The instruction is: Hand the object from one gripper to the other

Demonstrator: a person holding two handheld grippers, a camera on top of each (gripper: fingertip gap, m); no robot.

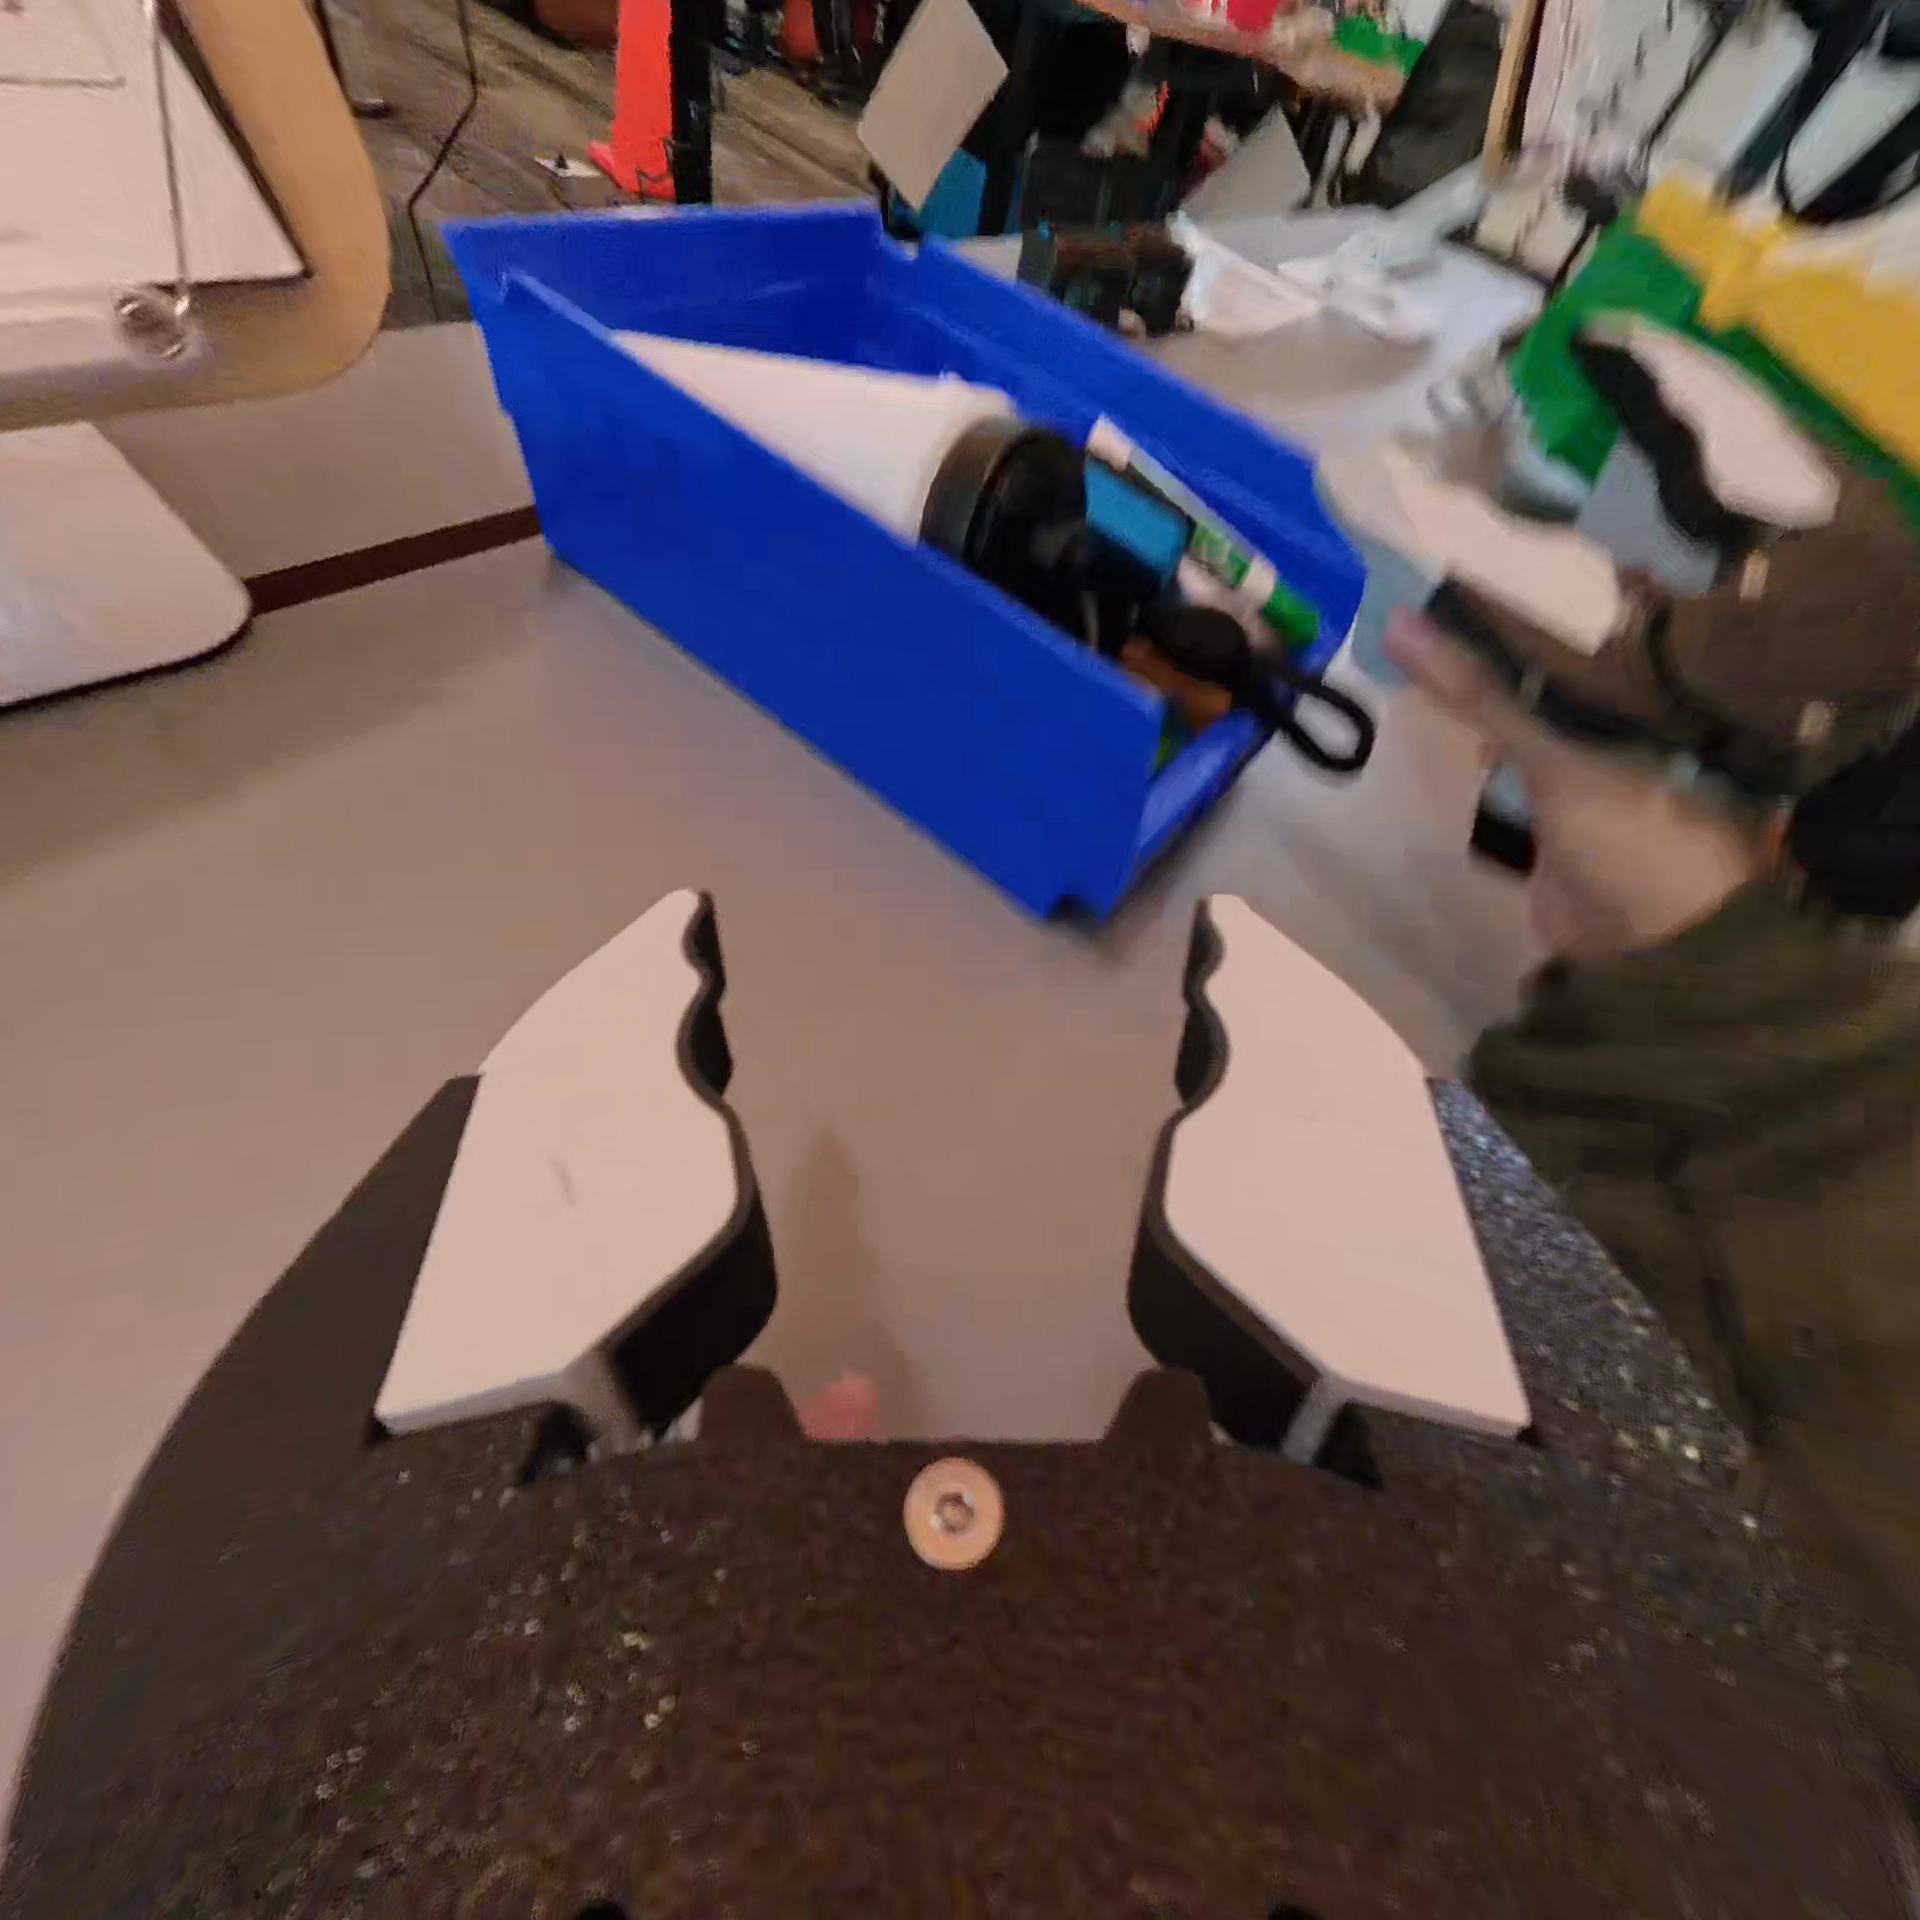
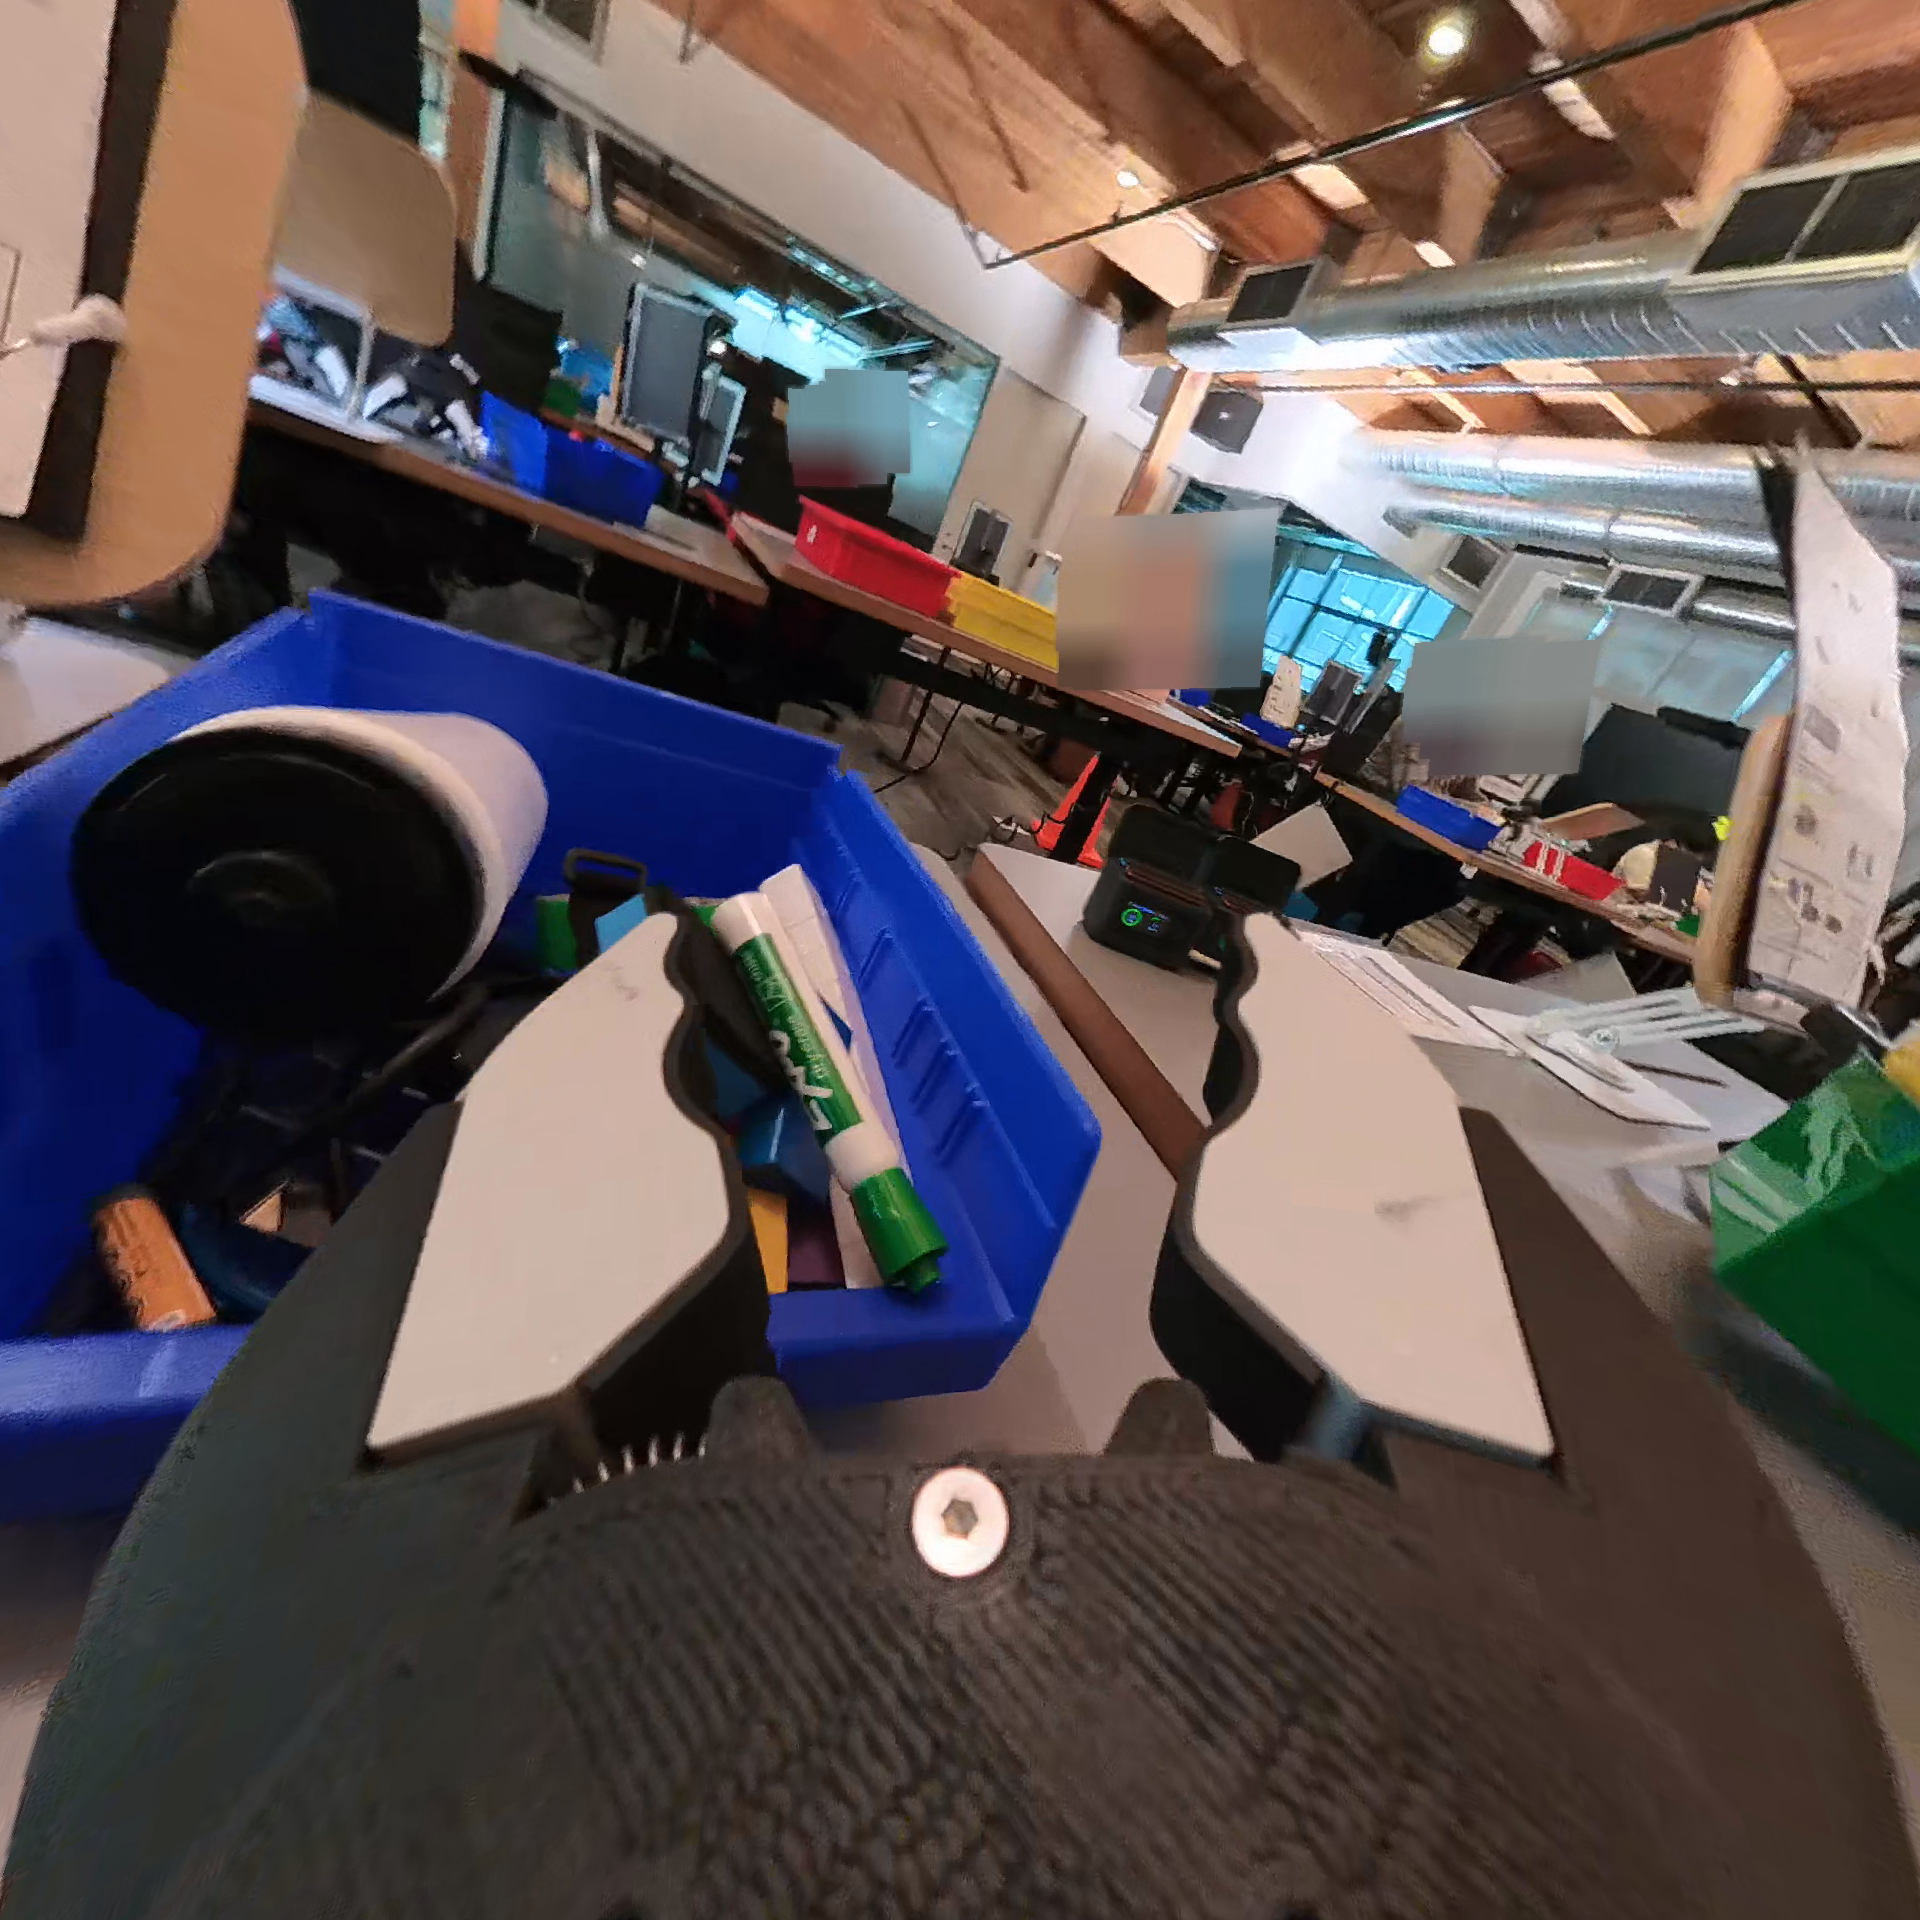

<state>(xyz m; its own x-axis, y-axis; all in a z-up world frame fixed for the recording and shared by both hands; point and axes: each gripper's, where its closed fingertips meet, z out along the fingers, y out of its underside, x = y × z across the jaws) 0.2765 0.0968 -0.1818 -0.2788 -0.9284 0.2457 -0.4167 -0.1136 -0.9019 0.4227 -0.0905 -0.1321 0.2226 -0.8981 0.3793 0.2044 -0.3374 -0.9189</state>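
A blue bin (image 1: pixel 831 644) stands on the grey table and holds a white roll with a black end (image 1: pixel 883 436), a green-capped marker (image 1: pixel 1247 582) and small items. My left gripper (image 1: pixel 956 914) is open and empty, low over the table in front of the bin. My right gripper (image 2: pixel 956 925) is open and empty, just over the bin's (image 2: pixel 935 1091) right end, with the marker (image 2: pixel 810 1060) beside its left finger. The roll (image 2: pixel 312 862) lies at the left. In the left wrist view the right gripper (image 1: pixel 1486 436) shows blurred to the right of the bin, held by a hand (image 1: pixel 1621 831).
A green box (image 2: pixel 1818 1226) sits at the right on the table. A small black device (image 2: pixel 1153 894) and papers (image 2: pixel 1455 997) lie behind the bin. An orange cylinder (image 2: pixel 145 1257) lies in the bin. A white stand base (image 1: pixel 94 582) is at the left.
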